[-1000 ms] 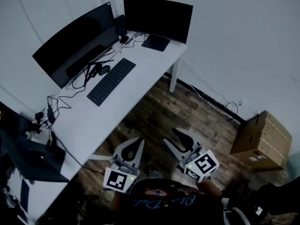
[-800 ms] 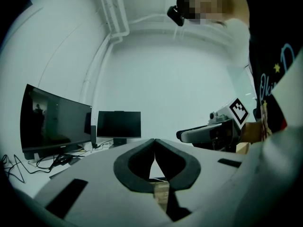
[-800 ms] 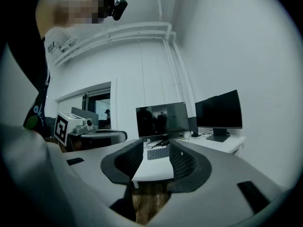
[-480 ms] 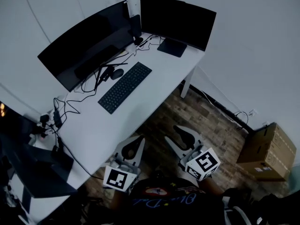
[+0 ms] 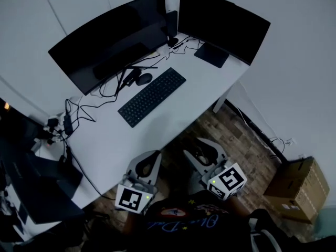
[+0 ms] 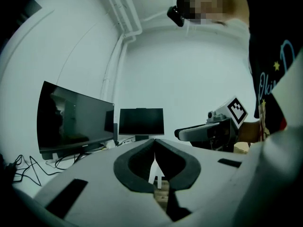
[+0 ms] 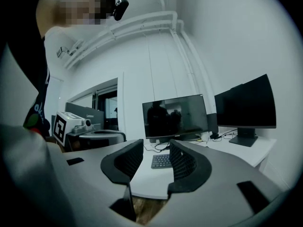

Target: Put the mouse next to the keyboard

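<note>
A dark mouse (image 5: 144, 79) lies on the white desk (image 5: 199, 88), just behind the black keyboard's (image 5: 152, 96) far side, by the foot of the wide monitor (image 5: 107, 38). Both grippers hang in the air off the desk's near edge, above the wooden floor. My left gripper (image 5: 148, 163) is shut, its tips (image 6: 154, 140) meeting with nothing between them. My right gripper (image 5: 201, 152) stands open and empty, and its own view shows the keyboard (image 7: 162, 161) through the gap between its pads (image 7: 129, 159).
A second monitor (image 5: 223, 22) stands at the desk's far right. Cables (image 5: 79, 112) trail across the desk's left part towards a power strip. A dark laptop (image 5: 39, 185) sits at the near left end. A cardboard box (image 5: 294, 190) stands on the floor by the right wall.
The head view has swung, so the desk sits more central and closer in the picture. Both grippers keep about the same place and the same jaw opening.
</note>
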